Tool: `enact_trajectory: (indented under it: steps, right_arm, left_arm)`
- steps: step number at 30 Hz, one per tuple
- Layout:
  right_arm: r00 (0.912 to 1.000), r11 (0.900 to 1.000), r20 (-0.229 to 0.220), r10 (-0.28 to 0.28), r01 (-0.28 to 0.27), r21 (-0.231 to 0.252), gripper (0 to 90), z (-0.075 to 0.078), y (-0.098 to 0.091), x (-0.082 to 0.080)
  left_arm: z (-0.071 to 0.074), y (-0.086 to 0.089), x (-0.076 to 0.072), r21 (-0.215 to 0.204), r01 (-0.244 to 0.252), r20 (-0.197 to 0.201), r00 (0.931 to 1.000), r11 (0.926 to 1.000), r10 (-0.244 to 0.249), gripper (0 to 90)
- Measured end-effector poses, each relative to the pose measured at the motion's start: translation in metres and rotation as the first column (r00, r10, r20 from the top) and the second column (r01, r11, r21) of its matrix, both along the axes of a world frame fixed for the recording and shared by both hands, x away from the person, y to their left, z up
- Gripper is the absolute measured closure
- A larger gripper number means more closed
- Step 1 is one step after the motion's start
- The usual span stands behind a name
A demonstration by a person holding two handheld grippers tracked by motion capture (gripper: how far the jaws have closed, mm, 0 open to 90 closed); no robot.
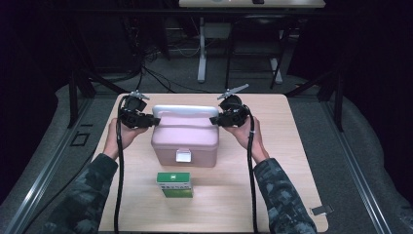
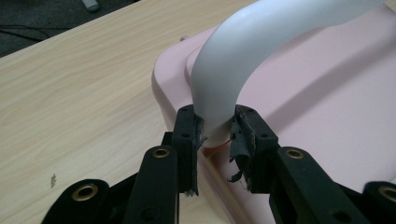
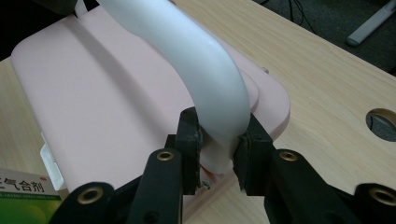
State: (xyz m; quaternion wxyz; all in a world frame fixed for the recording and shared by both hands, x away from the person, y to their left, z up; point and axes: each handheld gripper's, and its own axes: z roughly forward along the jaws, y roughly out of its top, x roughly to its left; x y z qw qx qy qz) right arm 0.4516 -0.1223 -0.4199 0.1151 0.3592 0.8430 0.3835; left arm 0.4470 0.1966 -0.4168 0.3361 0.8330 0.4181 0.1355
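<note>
Green carton (image 3: 25, 198) cut off (print unreadable); handle (image 3: 201, 70) ends hidden.

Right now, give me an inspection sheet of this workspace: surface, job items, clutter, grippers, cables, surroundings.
Surface: light wooden table, with a round hole showing near one edge in the right gripper view.
Job's things: pink case with lid down, white latch at front; white handle raised over the lid.
Clutter: green box in front of the case; small clip-like item at the near right corner.
Grippers: left gripper shut on the handle's left end; right gripper shut on its right end.
Cables: one black cable trails along each forearm to the near edge.
Surroundings: dark room, grey floor, another table's legs beyond, floor cables behind.
</note>
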Motion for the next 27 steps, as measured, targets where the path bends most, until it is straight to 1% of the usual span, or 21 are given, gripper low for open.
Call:
enact_trajectory:
  steps: [2, 3, 5, 7, 9, 14, 16, 17, 19, 27]
  right_arm:
    - [1.0000, 1.0000, 0.001, 0.004, -0.004, -0.004, 73.3, 0.000, -0.003, 0.000]
    - [1.0000, 1.0000, -0.001, 0.000, 0.000, -0.006, 73.3, 0.000, -0.007, -0.001]
    - [1.0000, 0.9999, 0.001, 0.004, -0.004, -0.009, 73.3, 0.001, -0.011, -0.001]
    - [1.0000, 0.9999, 0.001, 0.004, -0.004, -0.011, 73.4, 0.001, -0.015, -0.002]
    - [1.0000, 0.9999, 0.004, 0.006, -0.006, -0.015, 73.3, 0.001, -0.018, -0.002]
    - [1.0000, 0.9999, 0.002, 0.004, -0.004, -0.016, 73.3, 0.001, -0.025, -0.003]
    - [1.0000, 0.9999, 0.002, -0.001, 0.001, -0.016, 73.2, 0.001, -0.027, -0.003]
    - [1.0000, 0.9999, -0.002, -0.005, 0.005, -0.015, 73.2, 0.001, -0.029, -0.003]
    - [1.0000, 0.9998, 0.003, -0.008, 0.008, -0.018, 73.1, 0.001, -0.031, -0.003]
    - [0.9997, 0.9996, 0.003, -0.023, 0.023, -0.018, 72.7, 0.001, -0.040, -0.002]
  left_arm:
    - [0.000, -0.002, 0.000, 0.001, 0.005, 0.000, 1.0000, 1.0000, -0.005, 71.2]
    - [0.000, -0.006, 0.000, -0.003, 0.015, 0.000, 0.9999, 0.9999, -0.015, 71.2]
    - [0.000, -0.009, 0.000, 0.002, 0.027, 0.000, 0.9996, 0.9996, -0.027, 71.2]
    - [0.000, -0.011, 0.000, 0.002, 0.031, -0.002, 0.9995, 0.9995, -0.031, 71.2]
    - [-0.001, -0.015, 0.000, -0.001, 0.042, -0.003, 0.9991, 0.9991, -0.042, 71.2]
    - [-0.002, -0.022, -0.001, 0.006, 0.053, 0.000, 0.9986, 0.9986, -0.053, 71.1]
    - [-0.002, -0.024, -0.001, 0.001, 0.061, -0.005, 0.9981, 0.9981, -0.061, 71.1]
    - [-0.003, -0.025, -0.002, 0.002, 0.057, 0.002, 0.9984, 0.9984, -0.057, 71.1]
    - [-0.002, -0.027, -0.002, 0.001, 0.066, -0.006, 0.9978, 0.9978, -0.066, 71.1]
    - [-0.003, -0.037, -0.004, -0.001, 0.072, -0.001, 0.9974, 0.9974, -0.072, 71.1]
